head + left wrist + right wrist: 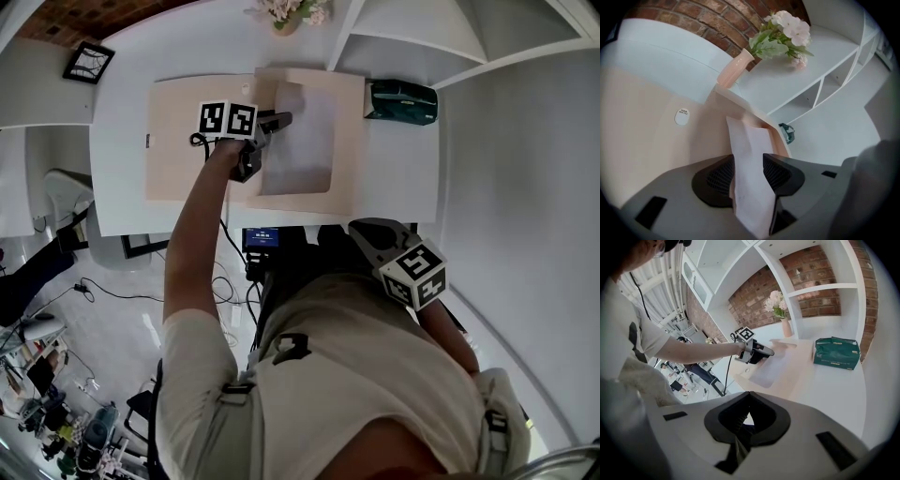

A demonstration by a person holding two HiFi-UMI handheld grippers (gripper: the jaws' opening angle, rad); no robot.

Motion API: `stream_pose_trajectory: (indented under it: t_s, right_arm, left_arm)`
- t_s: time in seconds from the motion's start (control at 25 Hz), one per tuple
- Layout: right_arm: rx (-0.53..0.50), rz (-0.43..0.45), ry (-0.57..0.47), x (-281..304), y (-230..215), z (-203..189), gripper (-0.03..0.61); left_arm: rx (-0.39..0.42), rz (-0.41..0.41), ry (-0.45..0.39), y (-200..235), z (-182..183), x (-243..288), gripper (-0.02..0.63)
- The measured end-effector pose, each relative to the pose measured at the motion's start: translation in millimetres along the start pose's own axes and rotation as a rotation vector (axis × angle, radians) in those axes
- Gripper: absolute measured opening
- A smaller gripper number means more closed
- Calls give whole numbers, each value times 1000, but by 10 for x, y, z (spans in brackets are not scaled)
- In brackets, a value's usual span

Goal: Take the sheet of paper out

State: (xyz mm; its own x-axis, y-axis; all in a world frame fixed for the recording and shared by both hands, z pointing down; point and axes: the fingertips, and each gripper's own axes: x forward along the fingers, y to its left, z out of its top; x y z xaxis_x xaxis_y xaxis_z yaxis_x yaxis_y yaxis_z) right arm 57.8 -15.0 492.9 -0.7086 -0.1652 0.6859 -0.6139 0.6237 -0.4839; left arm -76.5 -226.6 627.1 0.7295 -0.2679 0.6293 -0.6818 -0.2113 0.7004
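An open beige folder (187, 141) lies on the white table (403, 169). A pale sheet of paper (305, 131) rests on its right half. My left gripper (272, 122) reaches over the folder's middle to the sheet's left edge. In the left gripper view the sheet (747, 150) stands lifted between the two black pads (719, 176), which are still wide apart, so the left gripper (749, 171) is open around it. My right gripper (361, 230) hangs back at the table's near edge by my body, shut and empty (749, 408). The right gripper view shows the left gripper (757, 352) at the sheet (771, 369).
A dark green box (401, 101) sits on the table right of the folder. A pink vase of flowers (286, 14) stands behind it against the brick wall. White shelves (450, 37) rise at the back right. A round white sticker (681, 116) marks the folder's left flap.
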Motion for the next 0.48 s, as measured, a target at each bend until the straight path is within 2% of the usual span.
stream_pose_trajectory:
  t_s: [0.12, 0.24, 0.32, 0.4, 0.48]
  right_arm:
    - [5, -3, 0, -7, 6, -7, 18]
    - [4, -1, 4, -1, 25, -12, 18]
    - [2, -1, 5, 4, 28, -14, 18]
    - [-3, 0, 6, 9, 28, -23, 18]
    - [-6, 3, 7, 20, 29, -26, 18]
  left_arm:
    - [-130, -129, -40, -75, 25, -43, 201]
    - [-170, -219, -70, -149, 49, -100, 202]
    - [-129, -230, -84, -186, 64, -111, 235]
    - [-36, -204, -80, -229, 31, -79, 249]
    - [77, -140, -54, -240, -34, -18, 254]
